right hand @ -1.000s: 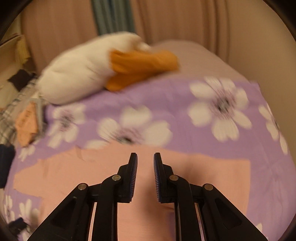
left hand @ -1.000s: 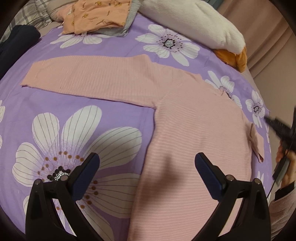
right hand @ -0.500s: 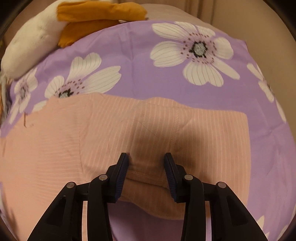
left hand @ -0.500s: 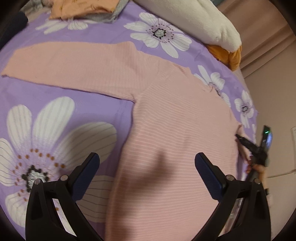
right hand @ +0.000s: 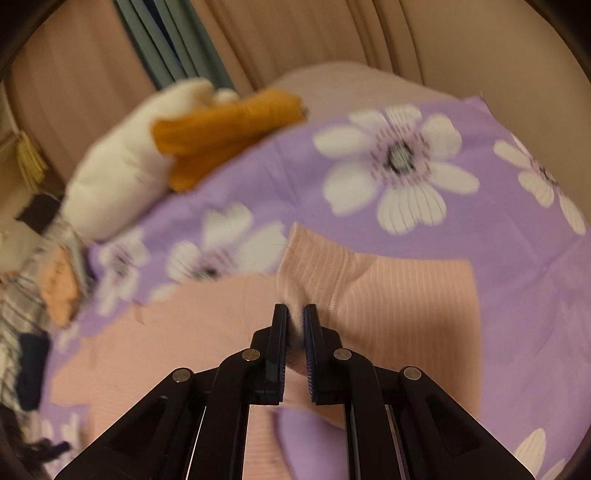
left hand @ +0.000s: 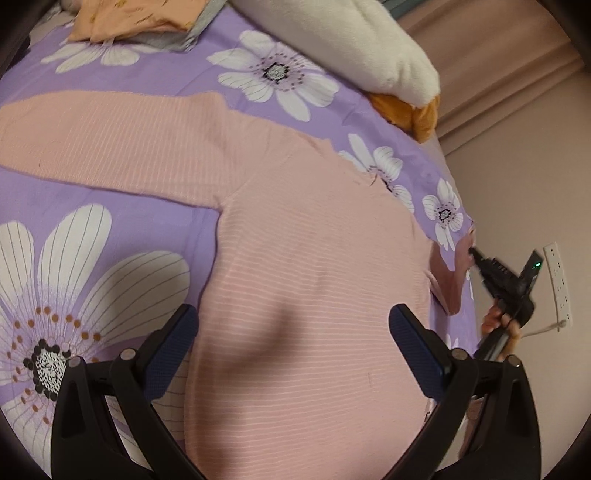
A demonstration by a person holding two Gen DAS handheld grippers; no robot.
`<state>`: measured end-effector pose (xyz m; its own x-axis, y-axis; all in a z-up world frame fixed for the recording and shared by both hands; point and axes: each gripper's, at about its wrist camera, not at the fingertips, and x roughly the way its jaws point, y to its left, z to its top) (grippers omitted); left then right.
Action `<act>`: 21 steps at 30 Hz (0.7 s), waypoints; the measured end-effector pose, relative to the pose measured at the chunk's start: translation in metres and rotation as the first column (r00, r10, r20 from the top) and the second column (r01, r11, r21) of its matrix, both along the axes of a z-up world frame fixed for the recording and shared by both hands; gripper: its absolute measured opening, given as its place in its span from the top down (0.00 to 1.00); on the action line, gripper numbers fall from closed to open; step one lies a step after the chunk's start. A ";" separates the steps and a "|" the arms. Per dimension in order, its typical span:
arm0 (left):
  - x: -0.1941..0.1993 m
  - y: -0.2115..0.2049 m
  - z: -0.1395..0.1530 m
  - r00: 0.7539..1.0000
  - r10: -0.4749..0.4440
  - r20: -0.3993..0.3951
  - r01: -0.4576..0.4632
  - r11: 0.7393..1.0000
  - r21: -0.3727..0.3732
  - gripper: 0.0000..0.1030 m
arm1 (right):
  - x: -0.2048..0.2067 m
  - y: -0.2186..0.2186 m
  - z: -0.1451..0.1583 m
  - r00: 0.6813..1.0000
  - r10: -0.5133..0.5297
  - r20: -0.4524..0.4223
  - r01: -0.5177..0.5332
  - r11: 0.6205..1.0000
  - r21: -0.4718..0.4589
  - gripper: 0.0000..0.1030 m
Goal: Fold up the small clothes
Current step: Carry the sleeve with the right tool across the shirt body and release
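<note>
A pink ribbed long-sleeved top [left hand: 314,258] lies flat on the purple flowered bedspread [left hand: 110,206], one sleeve [left hand: 110,136] stretched out to the left. My left gripper [left hand: 293,314] hangs open over the top's body, nothing between its fingers. At the bed's right edge my right gripper [left hand: 476,254] is held by a hand. In the right wrist view its jaws are closing, and the right gripper [right hand: 295,314] pinches a bunched fold of the other sleeve [right hand: 406,295], which rises off the bedspread at the pinch.
A white plush with an orange part [left hand: 351,40] lies at the head of the bed. Folded orange clothes [left hand: 140,14] sit at the far left. The bed ends at the right, beside a wall with a socket strip [left hand: 557,280].
The right gripper went from open astride a sleeve fold to shut on it, and the fabric now stands up from the bedspread. The left gripper stayed open; its view tilted slightly.
</note>
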<state>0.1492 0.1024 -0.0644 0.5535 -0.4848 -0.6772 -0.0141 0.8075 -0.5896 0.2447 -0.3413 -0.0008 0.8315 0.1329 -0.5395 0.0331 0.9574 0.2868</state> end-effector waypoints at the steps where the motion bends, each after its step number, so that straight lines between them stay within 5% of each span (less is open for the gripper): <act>1: 0.000 0.000 0.001 1.000 -0.005 0.003 0.005 1.000 -0.004 0.00 | -0.003 0.004 0.011 0.999 0.019 0.027 -0.019 1.000 0.008 0.90; 11: -0.003 0.008 0.006 0.999 0.000 0.033 0.000 1.000 -0.001 0.00 | -0.005 0.083 0.050 0.969 0.229 0.095 -0.230 0.973 -0.004 0.90; 21: 0.004 0.012 -0.003 1.000 -0.001 0.014 0.000 0.999 0.048 0.00 | 0.013 0.157 0.033 0.928 0.372 0.029 -0.370 0.928 -0.049 0.90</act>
